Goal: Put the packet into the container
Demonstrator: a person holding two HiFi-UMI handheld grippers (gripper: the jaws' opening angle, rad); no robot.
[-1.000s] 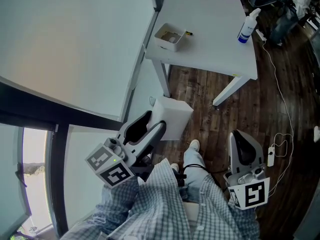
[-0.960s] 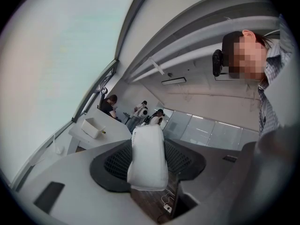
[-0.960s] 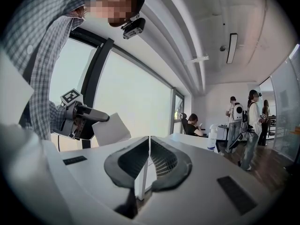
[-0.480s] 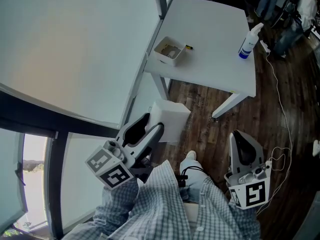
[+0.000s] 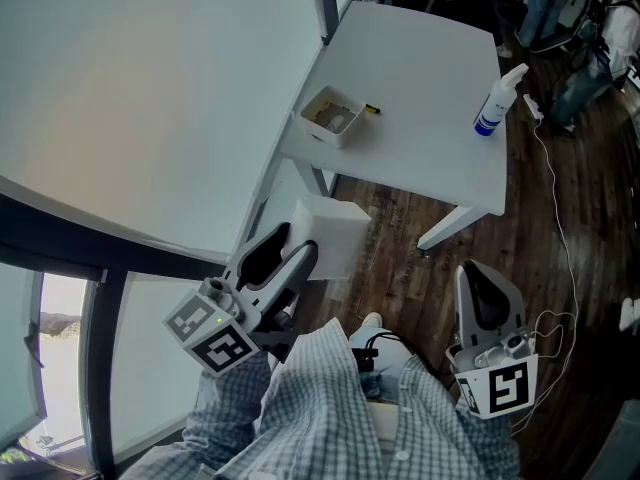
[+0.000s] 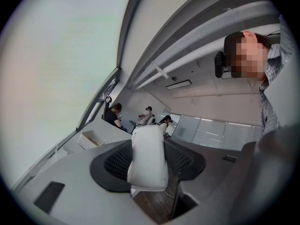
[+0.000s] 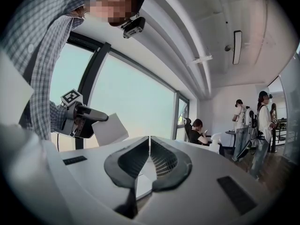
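My left gripper point(image 5: 297, 241) is shut on a white packet point(image 5: 328, 234), held in the air over the wooden floor, short of the table. In the left gripper view the packet point(image 6: 147, 158) fills the gap between the jaws. The container point(image 5: 330, 116), a small white open tray with brownish contents, sits near the left edge of the white table point(image 5: 420, 148); it also shows far off as the container point(image 6: 92, 138). My right gripper point(image 5: 480, 278) hangs low at the right, shut and empty, its jaws touching in the right gripper view point(image 7: 149, 146), where the packet point(image 7: 110, 129) shows at the left.
A blue-and-white spray bottle point(image 5: 495, 103) stands at the table's right edge. A small yellow-and-black item point(image 5: 371, 109) lies beside the container. A wall with a window runs along the left. A cable point(image 5: 560, 228) trails over the floor. Several people point(image 7: 251, 121) are beyond the table.
The table and container have slid down and left in the head view, so they are nearer. Both grippers keep their pose, and the packet stays in the left one.
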